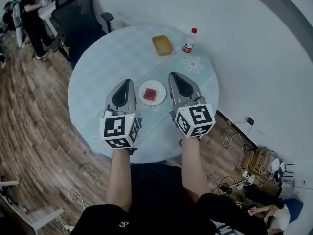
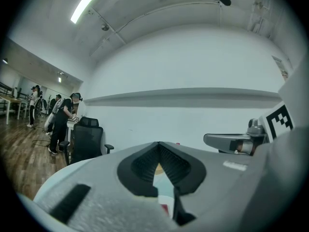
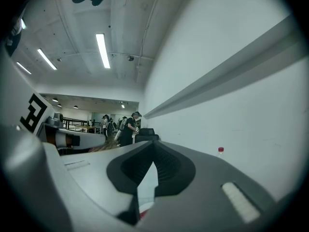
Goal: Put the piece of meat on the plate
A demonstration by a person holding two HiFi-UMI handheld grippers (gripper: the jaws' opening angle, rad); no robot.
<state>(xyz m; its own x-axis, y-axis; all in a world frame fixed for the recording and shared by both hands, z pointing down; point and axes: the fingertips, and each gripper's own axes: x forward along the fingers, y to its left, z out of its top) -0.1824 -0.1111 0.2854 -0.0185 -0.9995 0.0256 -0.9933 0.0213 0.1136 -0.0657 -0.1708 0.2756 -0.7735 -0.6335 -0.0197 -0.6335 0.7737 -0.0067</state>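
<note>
A red piece of meat (image 1: pixel 149 94) lies on a small white plate (image 1: pixel 159 86) in the middle of the round pale table (image 1: pixel 98 77). My left gripper (image 1: pixel 128 82) hovers just left of the plate and my right gripper (image 1: pixel 172 75) just right of it, both pointing away from me. Both are shut with nothing between the jaws. In the left gripper view the fingertips (image 2: pixel 158 145) meet, and a sliver of red meat (image 2: pixel 165 209) shows below them. The right gripper view shows its tips (image 3: pixel 153 145) closed as well.
A tan rectangular dish (image 1: pixel 162 45) and a red-capped bottle (image 1: pixel 189 41) stand at the table's far side. A black office chair (image 1: pixel 78 13) is behind the table at the left, with people (image 1: pixel 30 13) beyond it. Cables (image 1: pixel 239 131) lie on the floor at right.
</note>
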